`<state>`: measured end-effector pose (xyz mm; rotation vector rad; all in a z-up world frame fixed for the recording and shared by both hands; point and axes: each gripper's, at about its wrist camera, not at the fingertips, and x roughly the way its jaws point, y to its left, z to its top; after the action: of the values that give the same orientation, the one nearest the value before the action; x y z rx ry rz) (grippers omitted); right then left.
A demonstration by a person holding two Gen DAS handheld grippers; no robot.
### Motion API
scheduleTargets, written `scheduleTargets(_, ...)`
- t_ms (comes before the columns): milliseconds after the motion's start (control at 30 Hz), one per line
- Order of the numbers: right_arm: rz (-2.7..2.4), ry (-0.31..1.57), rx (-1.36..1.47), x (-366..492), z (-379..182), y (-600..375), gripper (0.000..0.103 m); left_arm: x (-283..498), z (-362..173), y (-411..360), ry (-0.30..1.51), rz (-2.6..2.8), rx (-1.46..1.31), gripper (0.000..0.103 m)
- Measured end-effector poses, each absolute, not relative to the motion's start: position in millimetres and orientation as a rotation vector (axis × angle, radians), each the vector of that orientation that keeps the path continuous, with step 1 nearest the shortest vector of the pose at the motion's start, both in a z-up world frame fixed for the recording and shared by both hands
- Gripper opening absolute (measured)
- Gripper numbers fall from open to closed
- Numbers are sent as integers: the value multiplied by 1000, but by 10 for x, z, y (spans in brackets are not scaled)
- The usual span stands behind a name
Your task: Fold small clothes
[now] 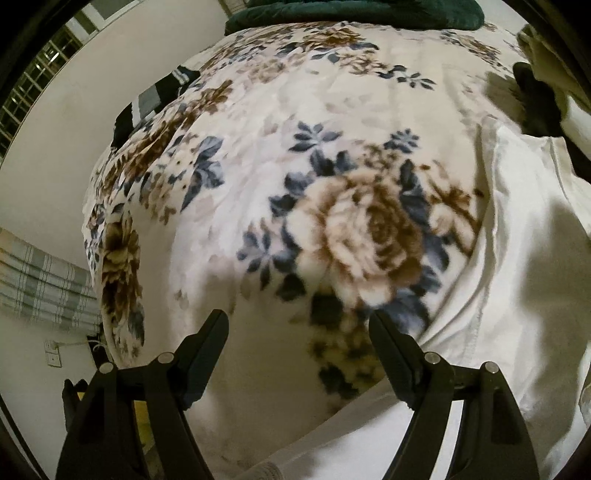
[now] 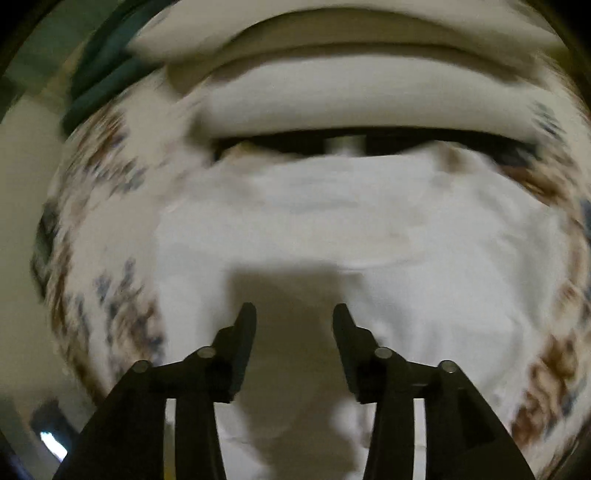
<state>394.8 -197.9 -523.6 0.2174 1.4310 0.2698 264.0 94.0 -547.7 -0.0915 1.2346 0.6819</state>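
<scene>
A white garment (image 2: 332,229) lies spread flat on a floral blanket (image 1: 258,155). In the left wrist view the garment's left edge (image 1: 517,258) shows at the right. My left gripper (image 1: 297,317) is open and empty, above the blanket just left of the garment. My right gripper (image 2: 294,310) is open and empty, hovering over the near part of the garment, and its shadow falls on the cloth. The right wrist view is blurred by motion.
A dark green cloth (image 1: 351,11) lies at the far end of the blanket. A black and white striped item (image 1: 155,99) sits at the blanket's left edge. Pale folded fabric (image 2: 351,99) lies beyond the garment. A white wall (image 1: 48,177) stands left.
</scene>
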Motion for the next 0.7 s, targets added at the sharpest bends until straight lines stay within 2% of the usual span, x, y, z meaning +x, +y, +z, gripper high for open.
scheduleTargets(133, 287, 1614, 85, 3958, -5735, -1789, 53, 2622, -5425, 865, 1212, 661, -69, 77)
scheduleTargets(300, 374, 1606, 233, 3786, -5247, -2239, 53, 2453, -5283, 664, 1171, 634, -52, 77)
scheduleTargets(367, 393, 1609, 289, 3667, -4961, -2614, 57, 2357, -5258, 544, 1189, 592, -77, 77)
scheduleTargets(533, 352, 1611, 192, 3244, -4509, -3339, 57, 1897, -5160, -58, 1232, 525, -100, 77)
scheduleTargets(700, 325, 1653, 167, 2960, -4574, -4260, 57, 1163, -5223, -976, 1344, 525, -121, 77)
